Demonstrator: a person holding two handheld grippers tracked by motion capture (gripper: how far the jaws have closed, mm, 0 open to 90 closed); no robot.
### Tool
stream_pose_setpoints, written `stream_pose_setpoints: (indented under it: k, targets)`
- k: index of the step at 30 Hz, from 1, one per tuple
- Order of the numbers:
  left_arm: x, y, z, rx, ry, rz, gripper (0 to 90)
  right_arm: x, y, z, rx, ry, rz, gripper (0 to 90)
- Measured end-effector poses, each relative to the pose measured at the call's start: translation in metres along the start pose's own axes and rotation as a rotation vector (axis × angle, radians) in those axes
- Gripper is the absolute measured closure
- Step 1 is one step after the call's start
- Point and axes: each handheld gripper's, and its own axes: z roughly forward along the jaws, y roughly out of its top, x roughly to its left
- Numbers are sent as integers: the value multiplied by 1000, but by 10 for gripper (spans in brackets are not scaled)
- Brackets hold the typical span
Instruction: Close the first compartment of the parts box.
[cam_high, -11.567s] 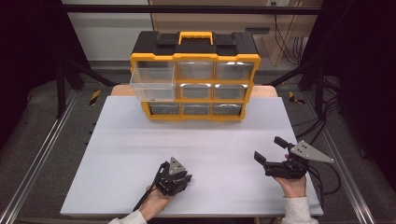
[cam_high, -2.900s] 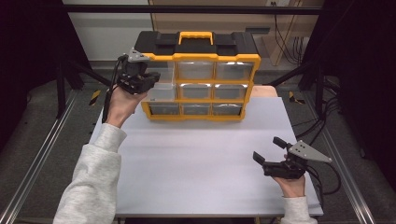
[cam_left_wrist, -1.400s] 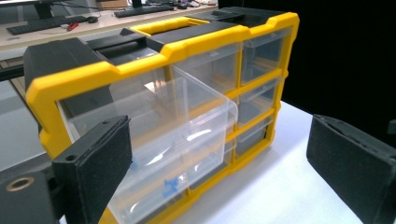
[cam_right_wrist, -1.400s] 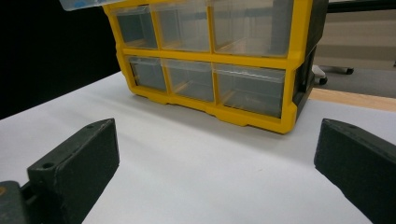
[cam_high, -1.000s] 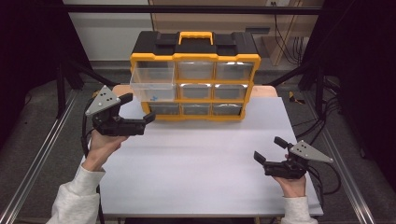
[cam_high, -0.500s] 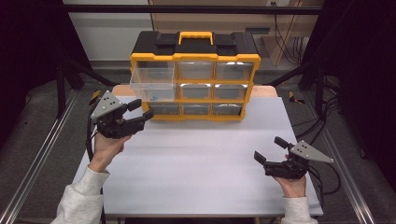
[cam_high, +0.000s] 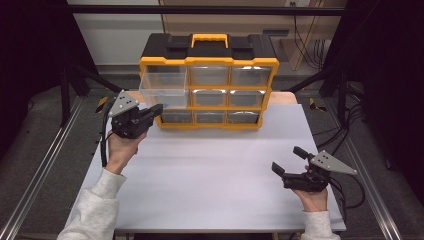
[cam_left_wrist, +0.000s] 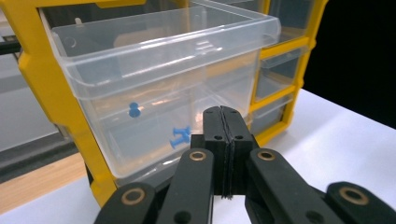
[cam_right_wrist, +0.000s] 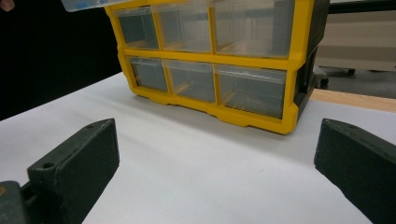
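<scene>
drawer (cam_left_wrist: 154, 70): clear glossy plastic | organizer frame (cam_high: 209, 61): yellow smooth plastic | table (cam_high: 210, 175): matt white

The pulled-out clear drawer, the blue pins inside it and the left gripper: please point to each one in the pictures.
clear drawer (cam_left_wrist: 154, 60), left gripper view, on its front wall.
blue pins (cam_left_wrist: 180, 136), left gripper view, on the pair lying near the jaws.
left gripper (cam_left_wrist: 223, 122), left gripper view, where the closed jaw tips meet.
</scene>
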Motion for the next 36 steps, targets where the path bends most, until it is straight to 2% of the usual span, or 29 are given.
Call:
stream_pose_setpoints:
  k: [4, 6, 8, 9, 12, 23, 27, 30, 34, 36]
  targets:
    - [4, 2, 12, 3, 18, 1, 895, 0, -1, 1, 5, -2, -2, 5]
    - [6, 3, 16, 0, 9, 4, 896, 0, -1, 1, 3, 1, -6, 5]
    - [7, 4, 20, 0, 21, 23, 896, 0, 0, 1, 3, -2, -7, 5]
    - [8, 4, 22, -9, 18, 12, 896, -1, 0, 0, 4, -2, -5, 5]
    - [12, 7, 27, -15, 25, 18, 896, 0, 0, 0, 2, -7, -1, 5]
    - [36, 14, 54, -10, 56, 13, 897, 0, 1, 0, -1, -15, -2, 5]
    - [43, 15, 64, 6, 74, 23, 897, 0, 1, 0, -6, -14, -1, 5]
    - [48, 15, 72, 15, 100, 14, 897, 0, 1, 0, -5, -14, -9, 4]
    - [53, 13, 81, 20, 112, -4, 898, 1, 2, -1, -11, -11, -6, 4]
    - [54, 12, 83, 19, 118, 5, 897, 1, 2, -1, -13, -14, -10, 4]
